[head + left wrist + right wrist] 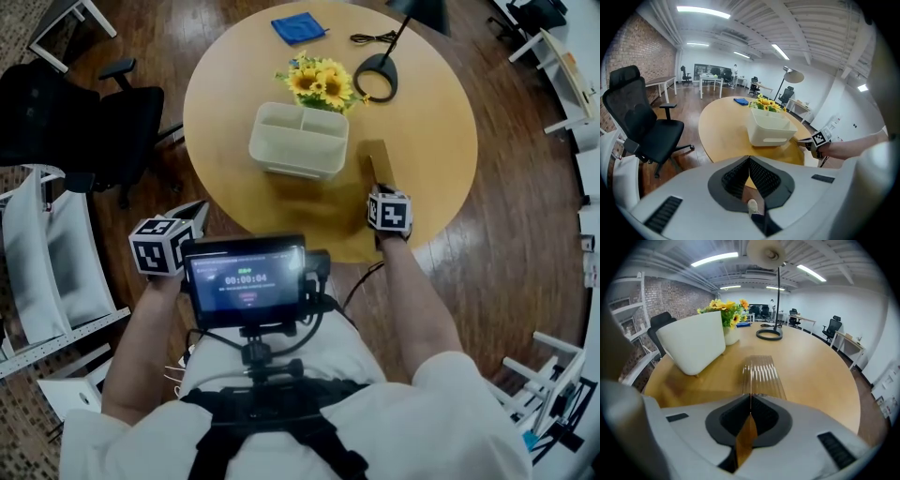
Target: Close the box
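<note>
1. A black office chair stands on the wood floor, left of the round tabletop.
2. The left tool is held off the tabletop's near-left edge. Its pads meet in a single line with nothing between them.
3. A small monitor on the person's chest rig sits just right of that tool, showing a timer.
4. The white box stands upright near the middle of the tabletop. Its top is open and a divider splits the inside into compartments.
5. A blue cloth lies at the far edge of the tabletop, well apart from the box.
6. A bunch of sunflowers stands just behind the box's far right corner.
7. A desk lamp rests its ring-shaped base to the right of the flowers, and its stem rises toward the far edge.
8. The clear ribbed lid lies on the tabletop just right of the box and apart from it. It sits nearer the person than the lamp base.
9. The right tool is low over the near-right part of the tabletop. Its jaws are pressed together on the lid's near edge, which runs into their seam.
</note>
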`<state>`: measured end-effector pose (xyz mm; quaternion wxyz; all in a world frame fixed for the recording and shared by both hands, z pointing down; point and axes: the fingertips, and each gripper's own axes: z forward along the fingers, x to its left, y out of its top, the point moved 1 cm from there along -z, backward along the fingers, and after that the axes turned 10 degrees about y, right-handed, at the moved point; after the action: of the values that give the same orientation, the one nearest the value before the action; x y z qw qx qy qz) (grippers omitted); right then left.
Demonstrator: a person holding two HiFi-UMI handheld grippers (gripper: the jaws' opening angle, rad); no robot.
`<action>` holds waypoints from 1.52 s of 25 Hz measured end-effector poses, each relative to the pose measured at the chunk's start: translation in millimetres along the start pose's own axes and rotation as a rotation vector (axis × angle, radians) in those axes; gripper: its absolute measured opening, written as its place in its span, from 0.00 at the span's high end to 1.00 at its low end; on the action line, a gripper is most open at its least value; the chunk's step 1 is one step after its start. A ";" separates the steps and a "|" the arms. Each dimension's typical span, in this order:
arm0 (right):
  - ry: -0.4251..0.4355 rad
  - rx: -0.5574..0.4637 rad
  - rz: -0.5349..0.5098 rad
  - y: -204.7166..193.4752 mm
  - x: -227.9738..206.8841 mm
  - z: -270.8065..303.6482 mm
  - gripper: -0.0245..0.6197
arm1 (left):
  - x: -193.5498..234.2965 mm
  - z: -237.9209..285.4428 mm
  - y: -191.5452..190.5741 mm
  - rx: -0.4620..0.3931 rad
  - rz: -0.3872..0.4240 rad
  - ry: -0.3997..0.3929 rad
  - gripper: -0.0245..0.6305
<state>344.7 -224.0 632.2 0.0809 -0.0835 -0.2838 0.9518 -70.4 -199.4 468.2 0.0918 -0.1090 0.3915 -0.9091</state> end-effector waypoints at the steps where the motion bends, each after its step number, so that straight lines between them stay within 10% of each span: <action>1: 0.006 -0.008 0.001 -0.6 -0.4 -4.6 0.95 | 0.8 1.1 0.9 -0.001 0.001 -0.004 0.97; 9: 0.106 -0.138 -0.126 33.0 3.9 -82.5 0.95 | 0.6 14.7 8.6 -0.003 0.021 -0.071 0.97; 17: 0.368 -0.214 -0.570 123.2 83.1 -144.3 0.95 | -1.1 24.2 15.0 -0.018 0.022 -0.105 0.97; 28: 0.636 -0.012 -0.939 128.6 182.5 -85.4 0.95 | 18.8 13.2 3.9 0.000 0.013 -0.083 0.97; 38: 0.706 0.109 -0.988 120.8 190.8 -48.4 0.95 | 27.1 7.9 -11.4 0.021 -0.027 -0.060 0.97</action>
<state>156.1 -259.8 503.8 0.6062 -0.2482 -0.1961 0.7296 -95.3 -204.0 485.3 0.0926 -0.1406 0.3774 -0.9106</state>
